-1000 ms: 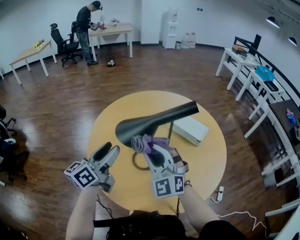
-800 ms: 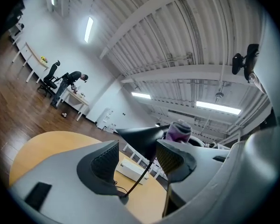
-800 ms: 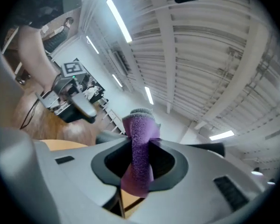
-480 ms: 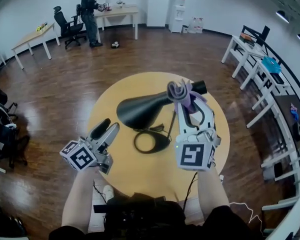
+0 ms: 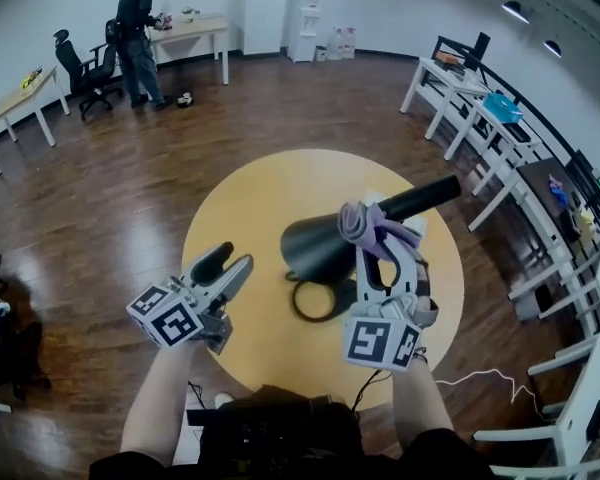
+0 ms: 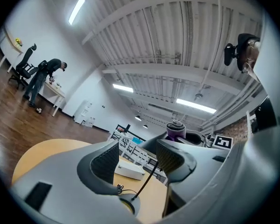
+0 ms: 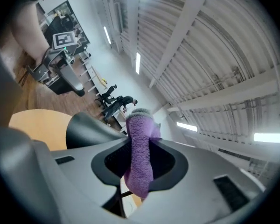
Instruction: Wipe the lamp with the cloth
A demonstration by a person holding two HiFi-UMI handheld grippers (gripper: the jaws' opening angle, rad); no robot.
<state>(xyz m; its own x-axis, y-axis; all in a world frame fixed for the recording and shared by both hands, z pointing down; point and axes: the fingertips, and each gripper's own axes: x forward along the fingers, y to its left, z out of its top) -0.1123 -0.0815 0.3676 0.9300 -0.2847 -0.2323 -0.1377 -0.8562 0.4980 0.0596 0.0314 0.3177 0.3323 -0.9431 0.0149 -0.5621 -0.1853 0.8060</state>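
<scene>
Holding the purple cloth [image 7: 140, 157] tight, your right hand-held gripper [image 5: 368, 230] has both jaws shut on it, one on each side. A rolled bit of cloth sticks out past the tips, and a short bit hangs down under them.

From the head view, the cloth sits on the top of the black lamp [image 5: 320, 248], where the wide shade gets thin and turns into a long neck. It looks like it touches the shade there, but you cannot be sure. The shade's wide end points down and to the left. The thin end points up and to the right, past your right hand-held gripper. In the right gripper view, the dark shade shows just behind the cloth, on the left.

The lamp's round base [image 5: 315, 298] lies flat on the round yellow bench [image 5: 240, 203], under the shade and close to your right hand-held gripper.

Your left hand-held gripper [image 5: 228, 264] has its jaws apart with nothing between them. It hangs over the left side of the bench, to the left of the lamp and apart from it. Through the gap you can see the lamp's thin stem [image 6: 147, 181] and a white box [image 6: 129, 169] lying on the bench farther away.

Far off, a person [image 5: 135, 28] stands at a desk by the wall.
</scene>
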